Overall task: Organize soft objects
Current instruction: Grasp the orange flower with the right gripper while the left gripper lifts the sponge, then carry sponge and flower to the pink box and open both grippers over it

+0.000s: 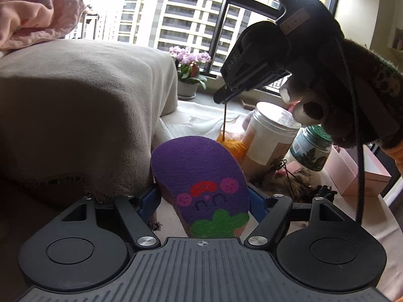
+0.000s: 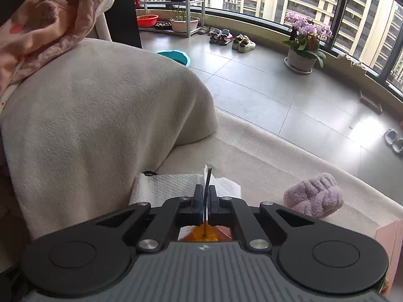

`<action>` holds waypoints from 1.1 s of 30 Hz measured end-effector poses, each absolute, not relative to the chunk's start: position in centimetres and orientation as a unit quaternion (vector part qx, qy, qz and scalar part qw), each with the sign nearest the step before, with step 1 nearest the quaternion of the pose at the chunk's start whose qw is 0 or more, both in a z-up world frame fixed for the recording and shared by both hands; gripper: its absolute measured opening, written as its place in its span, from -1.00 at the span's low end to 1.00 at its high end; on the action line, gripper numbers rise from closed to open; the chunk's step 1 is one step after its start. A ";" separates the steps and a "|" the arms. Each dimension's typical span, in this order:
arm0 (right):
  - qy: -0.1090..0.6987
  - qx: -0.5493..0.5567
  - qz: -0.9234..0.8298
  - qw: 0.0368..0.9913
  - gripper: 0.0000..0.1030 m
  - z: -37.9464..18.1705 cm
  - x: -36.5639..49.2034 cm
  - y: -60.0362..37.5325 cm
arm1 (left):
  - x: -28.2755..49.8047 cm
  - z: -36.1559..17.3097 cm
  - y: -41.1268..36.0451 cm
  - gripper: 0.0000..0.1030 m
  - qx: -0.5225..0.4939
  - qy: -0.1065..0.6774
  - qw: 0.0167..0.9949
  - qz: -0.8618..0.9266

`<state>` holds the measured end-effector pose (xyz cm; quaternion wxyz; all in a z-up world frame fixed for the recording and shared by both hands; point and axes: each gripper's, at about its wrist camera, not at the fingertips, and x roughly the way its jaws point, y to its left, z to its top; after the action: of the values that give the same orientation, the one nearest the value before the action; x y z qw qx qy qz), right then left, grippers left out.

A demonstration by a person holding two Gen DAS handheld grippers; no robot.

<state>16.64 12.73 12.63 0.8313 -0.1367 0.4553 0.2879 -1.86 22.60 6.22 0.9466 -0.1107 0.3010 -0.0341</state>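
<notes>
the right gripper [image 2: 206, 201], clamped on the thin stem of an orange fluffy feather toy [image 1: 233, 144], could let it slip, while the left gripper [image 1: 204, 198] pinches a purple felt eggplant-face slipper [image 1: 201, 176] at the cream sofa's [image 2: 252, 151] front edge.

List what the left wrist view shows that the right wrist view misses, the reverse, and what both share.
Left wrist only: purple felt eggplant between the left gripper fingers, a white jar, a green-lidded jar.
Right wrist only: lilac plush headband, shoes on the floor.
Both: the right gripper shut on a thin stick with orange fluff, the beige blanket, potted orchids.
</notes>
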 end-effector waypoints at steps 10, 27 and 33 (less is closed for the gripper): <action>0.351 -0.145 0.332 0.863 -0.96 23.5 13.5 12.2 | 0.5 7.4 22.2 0.53 -0.112 0.280 0.952 -0.047; 0.447 -0.217 0.329 0.803 -0.96 13.6 12.4 15.2 | 0.5 5.8 20.9 0.43 -0.071 0.332 0.940 -0.030; 0.440 -0.228 0.346 0.797 -0.96 15.3 11.3 14.2 | 2.2 5.8 21.0 0.40 -0.087 0.307 0.948 -0.015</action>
<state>11.31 14.17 15.29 0.7966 -0.2278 0.4400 0.3464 2.20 21.01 5.85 0.9476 -0.0869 0.3070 -0.0150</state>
